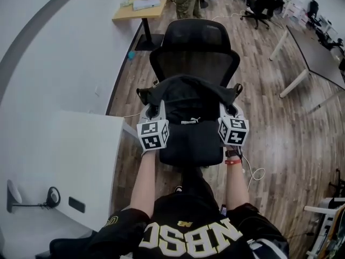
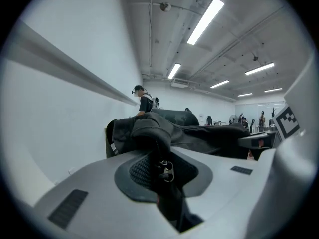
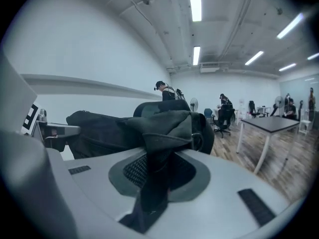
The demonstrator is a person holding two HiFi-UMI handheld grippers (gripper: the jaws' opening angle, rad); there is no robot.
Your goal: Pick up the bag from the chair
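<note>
A black bag (image 1: 190,102) hangs between both grippers above the seat of a black office chair (image 1: 195,46). My left gripper (image 1: 154,114) is shut on the bag's left end, where the fabric and a zipper pull (image 2: 166,169) run down between the jaws. My right gripper (image 1: 229,115) is shut on the right end, with a fold of the bag (image 3: 164,133) pinched between the jaws. In the left gripper view the bag (image 2: 199,136) stretches across to the other gripper. The bag's underside is hidden.
A white cabinet (image 1: 75,166) stands close on the left against the wall. A wooden desk (image 1: 141,9) with a person beside it is behind the chair. Grey tables (image 1: 315,53) and another office chair (image 1: 261,7) stand to the right. A cable (image 1: 255,174) lies on the wood floor.
</note>
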